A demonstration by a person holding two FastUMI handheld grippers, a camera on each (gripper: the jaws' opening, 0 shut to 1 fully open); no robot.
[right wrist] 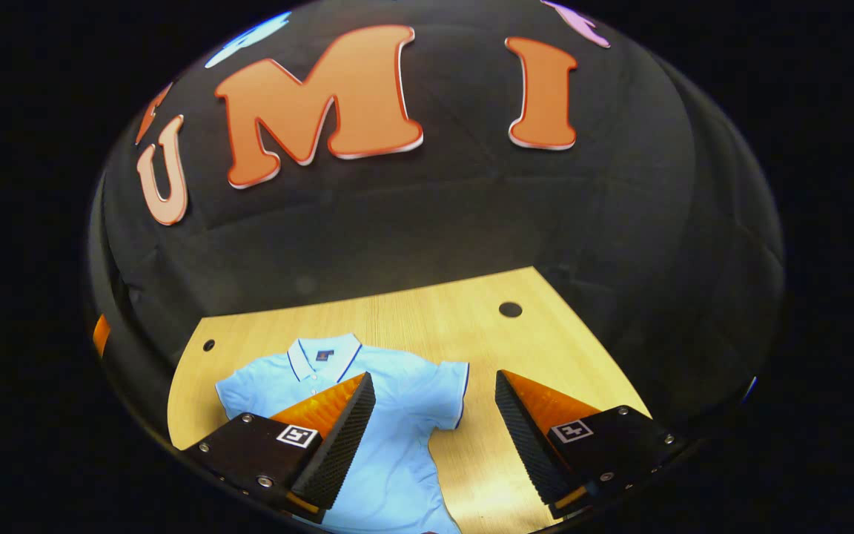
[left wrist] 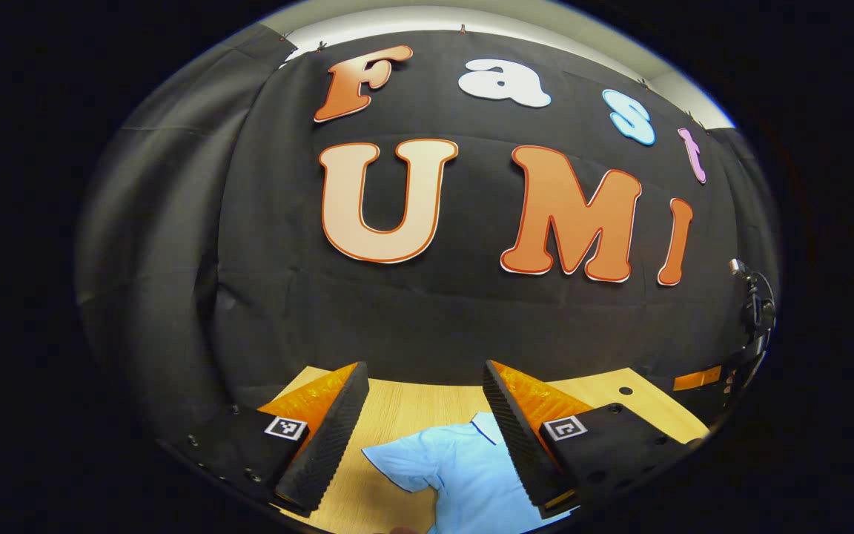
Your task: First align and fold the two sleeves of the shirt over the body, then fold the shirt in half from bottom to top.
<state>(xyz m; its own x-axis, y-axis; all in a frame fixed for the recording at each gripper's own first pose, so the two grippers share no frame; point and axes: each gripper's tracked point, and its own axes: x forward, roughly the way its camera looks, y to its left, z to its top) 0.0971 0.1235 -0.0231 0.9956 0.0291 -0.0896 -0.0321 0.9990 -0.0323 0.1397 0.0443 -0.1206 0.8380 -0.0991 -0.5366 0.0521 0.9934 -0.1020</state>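
- My left claw is released, its two fingers spread wide with nothing between them, held above the counter.
- My right claw is likewise released and holding nothing, poised over the shirt's right side.
- In the right gripper view the shirt lies flat and face up on the counter, collar toward the booth's wall, both short sleeves spread out sideways.
- Between my left fingers I see one sleeve; the other sleeve sits between my right fingers.
- Neither sleeve looks folded yet, so I judge the task has barely begun.
- I expect the shirt to be light, soft and limp: it should sag and crease rather than hold shape.
- I would pinch each sleeve at its trimmed hem edge, taking only that layer, then carry it inward over the body.
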